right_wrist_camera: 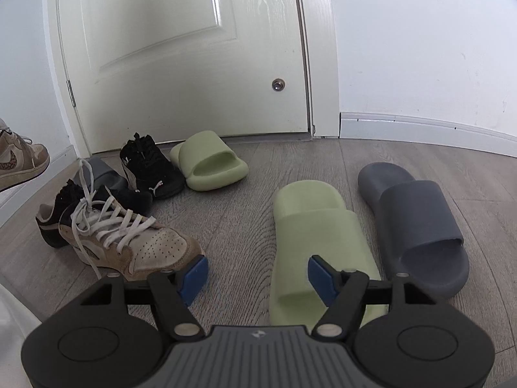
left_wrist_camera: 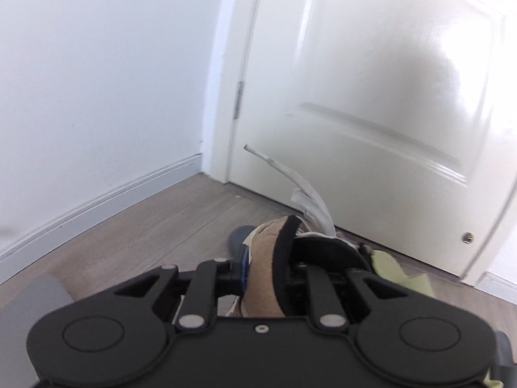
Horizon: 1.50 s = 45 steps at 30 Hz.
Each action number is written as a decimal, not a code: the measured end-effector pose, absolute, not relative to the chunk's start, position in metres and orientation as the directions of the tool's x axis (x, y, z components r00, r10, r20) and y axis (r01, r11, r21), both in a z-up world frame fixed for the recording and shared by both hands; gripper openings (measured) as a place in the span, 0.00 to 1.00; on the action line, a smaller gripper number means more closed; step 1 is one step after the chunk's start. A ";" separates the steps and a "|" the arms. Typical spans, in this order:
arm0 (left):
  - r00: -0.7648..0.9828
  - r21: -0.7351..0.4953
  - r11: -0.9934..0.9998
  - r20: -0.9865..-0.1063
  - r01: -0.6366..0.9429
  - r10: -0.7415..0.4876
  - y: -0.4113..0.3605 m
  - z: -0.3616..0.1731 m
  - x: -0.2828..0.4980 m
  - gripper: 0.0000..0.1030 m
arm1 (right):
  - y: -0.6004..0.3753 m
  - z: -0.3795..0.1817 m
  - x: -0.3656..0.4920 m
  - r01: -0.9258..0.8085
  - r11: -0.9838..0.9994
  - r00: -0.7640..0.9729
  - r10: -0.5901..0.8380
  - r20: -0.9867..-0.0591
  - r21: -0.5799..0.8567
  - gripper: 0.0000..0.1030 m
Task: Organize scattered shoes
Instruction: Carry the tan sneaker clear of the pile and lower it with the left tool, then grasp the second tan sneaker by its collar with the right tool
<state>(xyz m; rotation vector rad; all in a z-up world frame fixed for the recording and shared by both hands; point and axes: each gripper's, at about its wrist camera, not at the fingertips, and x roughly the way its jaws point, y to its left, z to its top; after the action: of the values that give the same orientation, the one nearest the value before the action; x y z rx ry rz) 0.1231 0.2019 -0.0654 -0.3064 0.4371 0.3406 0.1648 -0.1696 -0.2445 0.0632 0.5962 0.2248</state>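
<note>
Altogether we count two tan sneakers, two black sneakers (right_wrist_camera: pixel 152 168), two green slides (right_wrist_camera: pixel 210 161), two grey slides (right_wrist_camera: pixel 420 223); our left gripper (left_wrist_camera: pixel 268 268) clamps one tan sneaker (left_wrist_camera: pixel 265 258); our right gripper (right_wrist_camera: pixel 258 274) gapes empty.

Counting the floor (right_wrist_camera: pixel 245 213) by the door (right_wrist_camera: pixel 181 58): two tan sneakers, one lifted far left (right_wrist_camera: pixel 19 161) and one near left (right_wrist_camera: pixel 135 242), two black sneakers (right_wrist_camera: pixel 152 168) (right_wrist_camera: pixel 51 223), two green slides (right_wrist_camera: pixel 210 161) (right_wrist_camera: pixel 316 242), two grey slides (right_wrist_camera: pixel 420 226) (right_wrist_camera: pixel 103 174).
</note>
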 end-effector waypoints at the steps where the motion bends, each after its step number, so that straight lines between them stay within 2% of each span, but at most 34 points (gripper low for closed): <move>1: 0.868 -0.244 0.908 -0.452 -0.340 0.204 0.186 -0.060 0.114 0.15 | -0.173 -0.242 0.164 -0.184 0.974 0.811 0.225 -0.539 0.131 0.68; 3: 0.883 -0.295 0.917 -0.455 -0.269 0.112 0.163 -0.058 0.105 0.15 | -0.181 -0.235 0.162 -0.164 0.975 0.829 0.219 -0.515 0.149 0.68; 5: 0.886 -0.385 0.909 -0.463 -0.159 -0.041 0.131 -0.064 0.098 0.15 | -0.191 -0.229 0.161 -0.144 0.975 0.845 0.211 -0.491 0.172 0.68; 8: 0.855 -0.444 0.893 -0.488 -0.071 -0.174 0.090 -0.087 0.106 0.15 | -0.212 -0.219 0.158 -0.090 0.976 0.874 0.173 -0.454 0.199 0.68; 12: 0.809 -0.439 0.898 -0.534 -0.019 -0.244 0.038 -0.111 0.138 0.15 | -0.241 -0.213 0.157 -0.008 0.964 0.896 0.125 -0.426 0.266 0.68; 17: 0.808 -0.461 0.885 -0.543 -0.058 -0.230 0.000 -0.143 0.169 0.16 | -0.269 -0.210 0.153 0.064 0.935 0.908 0.090 -0.409 0.348 0.68; 20: 0.756 -0.413 0.902 -0.628 -0.122 -0.185 -0.019 -0.178 0.180 0.16 | -0.274 -0.211 0.154 0.088 0.936 0.909 0.064 -0.411 0.340 0.69; 24: 0.702 -0.389 0.906 -0.693 -0.170 -0.166 -0.030 -0.224 0.171 0.21 | -0.273 -0.218 0.159 0.079 0.927 0.899 0.093 -0.428 0.367 0.69; 27: 0.652 -0.289 0.948 -0.746 -0.131 -0.138 -0.042 -0.241 0.168 0.26 | -0.268 -0.220 0.161 0.059 0.936 0.895 0.104 -0.435 0.346 0.69; 30: 0.625 -0.289 0.951 -0.764 -0.110 -0.160 -0.037 -0.242 0.165 0.28 | -0.256 -0.220 0.163 0.029 0.961 0.892 0.100 -0.440 0.277 0.74; 33: 0.629 -0.428 0.897 -0.729 -0.111 -0.270 -0.008 -0.227 0.158 0.38 | -0.246 -0.220 0.163 -0.019 0.967 0.885 0.135 -0.446 0.255 0.76; 35: 0.634 -0.486 0.869 -0.701 -0.092 -0.325 0.012 -0.214 0.153 0.39 | -0.239 -0.218 0.162 -0.067 0.966 0.878 0.176 -0.446 0.249 0.77; 38: 0.688 -0.470 0.881 -0.659 -0.063 -0.303 0.040 -0.196 0.142 0.52 | -0.227 -0.211 0.161 -0.187 0.961 0.853 0.263 -0.452 0.205 0.78; 39: 0.713 -0.409 0.910 -0.657 -0.066 -0.244 0.049 -0.188 0.139 0.57 | -0.222 -0.209 0.162 -0.231 0.955 0.839 0.292 -0.459 0.184 0.78; 42: 0.735 -0.338 0.940 -0.651 -0.058 -0.189 0.068 -0.181 0.139 0.58 | -0.203 -0.207 0.163 -0.383 0.921 0.781 0.363 -0.507 0.070 0.78; 45: 0.742 -0.369 0.926 -0.644 -0.086 -0.188 0.089 -0.189 0.142 0.58 | -0.174 -0.214 0.158 -0.549 0.831 0.705 0.400 -0.586 -0.094 0.78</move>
<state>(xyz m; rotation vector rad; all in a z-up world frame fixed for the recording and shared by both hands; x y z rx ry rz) 0.1421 0.0889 -0.1889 -0.3932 0.7381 -0.0573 0.1579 -0.1740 -0.2135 -0.2714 0.5837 0.5345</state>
